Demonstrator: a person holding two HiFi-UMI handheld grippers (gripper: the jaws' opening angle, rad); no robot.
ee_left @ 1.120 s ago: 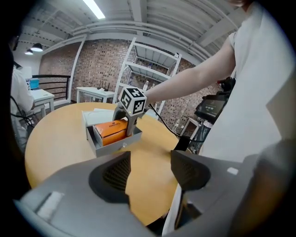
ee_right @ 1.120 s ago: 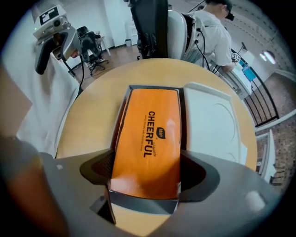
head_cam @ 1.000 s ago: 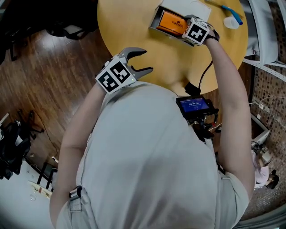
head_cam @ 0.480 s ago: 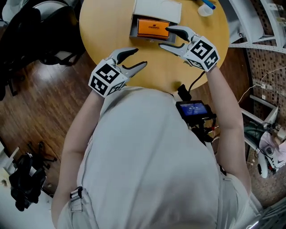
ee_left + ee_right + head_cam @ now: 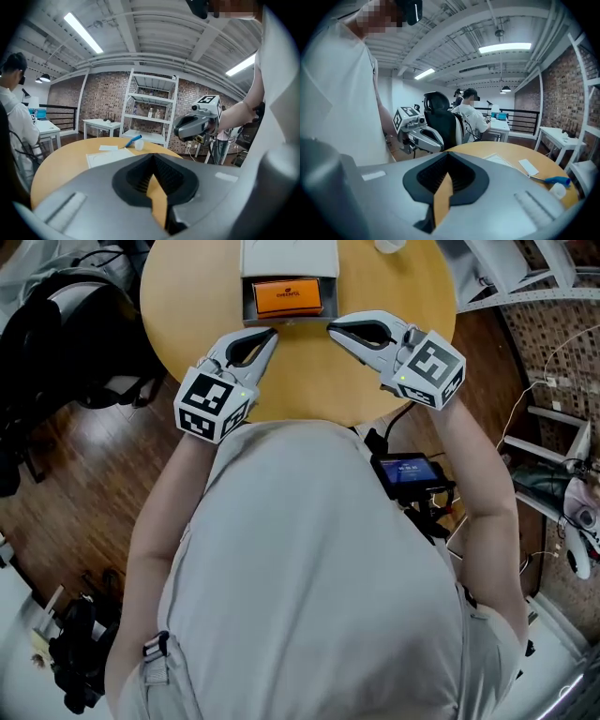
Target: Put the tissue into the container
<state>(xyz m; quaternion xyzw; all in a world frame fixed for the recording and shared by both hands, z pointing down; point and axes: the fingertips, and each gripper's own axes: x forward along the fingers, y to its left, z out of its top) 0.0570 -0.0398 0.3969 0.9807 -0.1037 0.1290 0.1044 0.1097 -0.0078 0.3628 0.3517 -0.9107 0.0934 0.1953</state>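
An orange tissue pack [image 5: 286, 296] lies inside a grey open container [image 5: 247, 304] at the far side of the round wooden table [image 5: 187, 296]. My left gripper [image 5: 269, 333] hovers over the table just in front of the container's left corner. Its jaws are closing, the tips meet and nothing is between them. My right gripper [image 5: 334, 328] sits in front of the right corner, its jaws likewise closing with the tips together and empty. Each gripper shows in the other's view: right gripper [image 5: 194, 124], left gripper [image 5: 417, 130].
A white sheet or lid [image 5: 288, 257] lies behind the container. A small white cup [image 5: 139, 145] and a blue-handled tool [image 5: 132, 139] rest further back on the table. A black chair [image 5: 440, 117] and a seated person [image 5: 471, 117] are off to the left; metal shelving [image 5: 150, 112] stands beyond the table.
The right gripper has pulled back from the container toward the table's near edge. Both grippers' jaws have gone from open to shut, and the tissue pack stays in the container.
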